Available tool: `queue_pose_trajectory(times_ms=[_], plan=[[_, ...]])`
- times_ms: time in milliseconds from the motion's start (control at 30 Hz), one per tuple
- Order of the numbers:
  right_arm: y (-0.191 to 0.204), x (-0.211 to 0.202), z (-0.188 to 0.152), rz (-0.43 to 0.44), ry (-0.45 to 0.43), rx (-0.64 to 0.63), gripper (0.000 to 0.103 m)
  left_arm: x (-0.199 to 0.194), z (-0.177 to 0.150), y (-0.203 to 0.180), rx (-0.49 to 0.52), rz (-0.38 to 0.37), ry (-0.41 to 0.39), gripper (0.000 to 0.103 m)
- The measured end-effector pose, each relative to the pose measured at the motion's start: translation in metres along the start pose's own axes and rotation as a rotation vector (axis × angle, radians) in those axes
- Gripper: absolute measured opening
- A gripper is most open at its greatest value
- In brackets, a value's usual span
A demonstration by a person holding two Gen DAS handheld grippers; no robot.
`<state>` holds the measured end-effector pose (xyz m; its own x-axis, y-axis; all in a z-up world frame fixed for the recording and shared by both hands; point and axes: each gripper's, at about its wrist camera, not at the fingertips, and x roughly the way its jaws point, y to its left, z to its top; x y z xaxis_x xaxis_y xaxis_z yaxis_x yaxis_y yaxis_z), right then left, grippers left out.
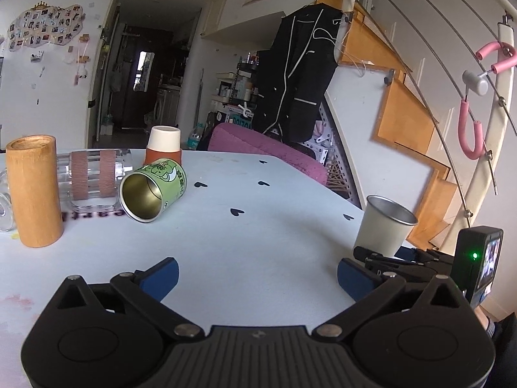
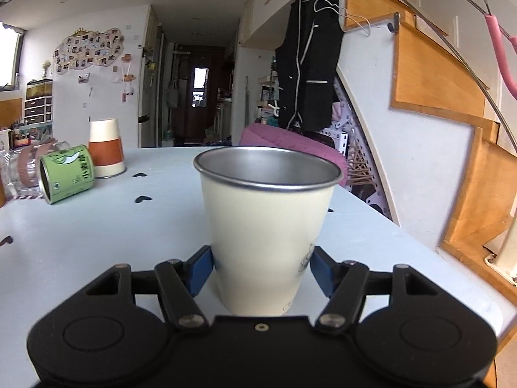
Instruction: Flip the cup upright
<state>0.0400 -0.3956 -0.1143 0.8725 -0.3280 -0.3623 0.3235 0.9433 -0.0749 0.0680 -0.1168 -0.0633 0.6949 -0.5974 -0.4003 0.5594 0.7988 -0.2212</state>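
A cream metal cup (image 2: 265,226) with a steel rim stands upright on the pale blue table (image 2: 97,226). My right gripper (image 2: 261,273) has its blue pads (image 2: 200,268) against both sides of the cup's lower body, shut on it. The same cup shows at the right of the left wrist view (image 1: 384,226), with the right gripper's fingers at its base. My left gripper (image 1: 257,274) is open and empty, low over the table, well left of the cup.
A green tin cup (image 1: 152,190) lies on its side at the left. Behind it are a clear glass jar lying down (image 1: 93,177), a wooden cylinder (image 1: 32,190) and an inverted orange-and-white cup (image 1: 163,148). The table's right edge (image 2: 404,226) is close to the cream cup.
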Motion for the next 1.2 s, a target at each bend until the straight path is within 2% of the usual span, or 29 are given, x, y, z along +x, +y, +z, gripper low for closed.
queue_pose_trajectory(times_ms=[233,333,400,533,667,933,1200], plan=[[-0.011,0.007,0.002,0.005,0.048,0.056,0.065,0.0,0.0,0.001,0.004,0.015,0.0,0.103],[-0.013,-0.001,0.003,0.007,0.067,0.098,0.071,-0.003,0.001,0.002,0.008,0.035,-0.005,0.103],[-0.012,-0.013,0.005,0.02,0.065,0.115,0.081,-0.006,0.002,0.002,0.008,0.051,-0.01,0.103],[-0.001,-0.043,0.009,0.006,0.049,0.099,0.085,-0.011,0.003,0.002,0.013,0.093,-0.009,0.103],[0.011,-0.074,0.016,-0.012,0.013,0.08,0.096,-0.019,0.001,0.002,0.024,0.15,-0.002,0.103],[0.025,-0.118,0.024,-0.026,-0.018,0.054,0.099,-0.033,-0.001,0.005,0.029,0.225,0.013,0.103],[0.034,-0.142,0.026,-0.05,-0.036,0.031,0.1,-0.045,-0.004,0.008,0.042,0.272,0.018,0.103]])
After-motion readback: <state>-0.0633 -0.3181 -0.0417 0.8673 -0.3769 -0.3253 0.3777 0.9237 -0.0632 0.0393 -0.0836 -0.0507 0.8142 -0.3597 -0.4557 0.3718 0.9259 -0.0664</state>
